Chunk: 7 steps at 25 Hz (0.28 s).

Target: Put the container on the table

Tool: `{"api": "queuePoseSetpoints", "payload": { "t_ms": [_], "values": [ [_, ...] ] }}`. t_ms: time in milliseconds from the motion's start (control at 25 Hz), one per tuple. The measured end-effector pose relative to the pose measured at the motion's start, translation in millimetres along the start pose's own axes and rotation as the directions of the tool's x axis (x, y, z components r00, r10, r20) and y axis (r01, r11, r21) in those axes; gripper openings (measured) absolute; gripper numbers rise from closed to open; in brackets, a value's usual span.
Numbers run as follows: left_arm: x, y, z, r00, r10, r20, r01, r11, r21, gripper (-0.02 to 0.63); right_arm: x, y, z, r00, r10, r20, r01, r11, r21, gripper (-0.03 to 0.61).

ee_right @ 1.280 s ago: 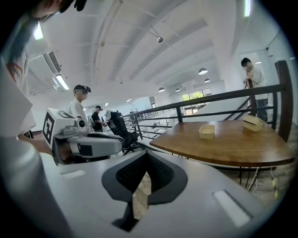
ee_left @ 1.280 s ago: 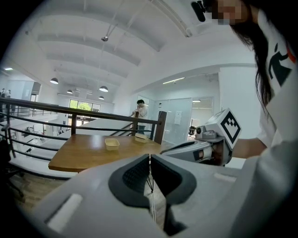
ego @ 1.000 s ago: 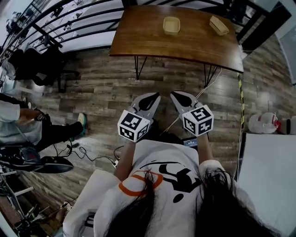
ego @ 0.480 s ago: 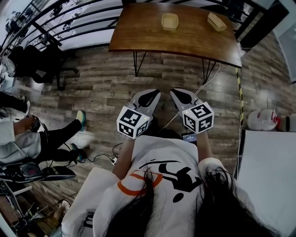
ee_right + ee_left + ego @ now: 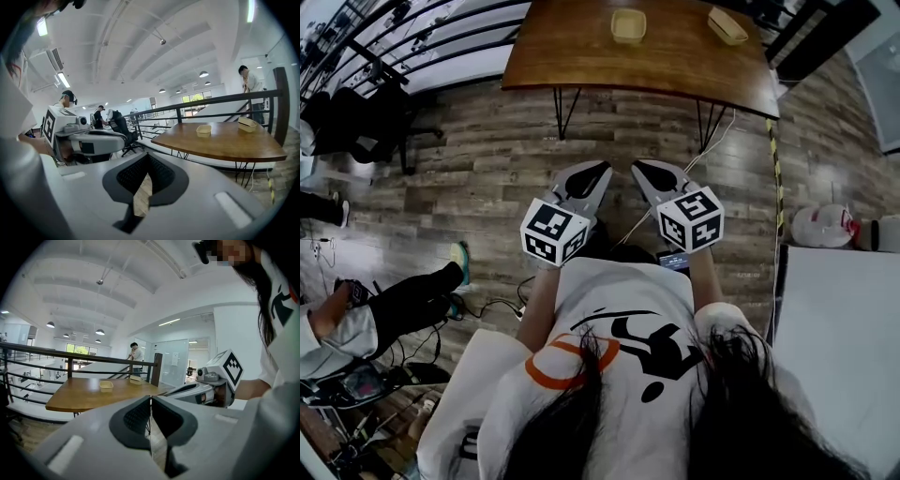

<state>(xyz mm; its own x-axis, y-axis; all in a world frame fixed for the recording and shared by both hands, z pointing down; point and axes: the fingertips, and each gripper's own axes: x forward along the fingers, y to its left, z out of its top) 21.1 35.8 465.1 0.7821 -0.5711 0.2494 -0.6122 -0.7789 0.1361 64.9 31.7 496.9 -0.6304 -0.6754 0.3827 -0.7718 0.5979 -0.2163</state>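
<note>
Your left gripper [image 5: 591,178] and right gripper [image 5: 649,175] stayed at chest, jaws pressed together, empty; surface [image 5: 581,56] slid up-frame, middle container [image 5: 628,25] and corner container [image 5: 727,25] resting on it.

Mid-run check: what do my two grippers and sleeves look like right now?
The left gripper and right gripper are light grey shells with black textured jaws, tapering to a point. Each carries a white cube printed with black square markers. The person wears a white short-sleeved shirt with black and orange print.
</note>
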Motion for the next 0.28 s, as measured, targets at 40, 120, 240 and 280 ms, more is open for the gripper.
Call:
{"api": "queuePoseSetpoints", "payload": {
  "t_ms": [40, 120, 240, 280],
  "values": [
    [1.1, -0.3, -0.5, 1.000, -0.001, -0.002, 0.001, 1.000, -0.001, 0.000, -0.6, -1.2, -0.5, 1.000, -0.002, -0.002, 0.002, 1.000, 0.002, 0.021],
    [3.8, -1.5, -2.3, 1.000, -0.002, -0.008, 0.002, 1.000, 0.000, 0.000, -1.6, -4.2, -2.3, 1.000, -0.004, -0.003, 0.005, 1.000, 0.005, 0.021],
    [9.3, -4.4, -3.8, 1.000, -0.002, -0.015, 0.002, 1.000, 0.004, 0.000, -4.2, -9.9, -4.6, 1.000, -0.005, -0.003, 0.005, 1.000, 0.008, 0.020],
    [11.5, -5.8, -4.0, 1.000, -0.002, -0.016, 0.002, 1.000, 0.005, 0.000, -5.4, -12.0, -5.3, 1.000, -0.006, -0.003, 0.006, 1.000, 0.008, 0.021]
  ]
}}
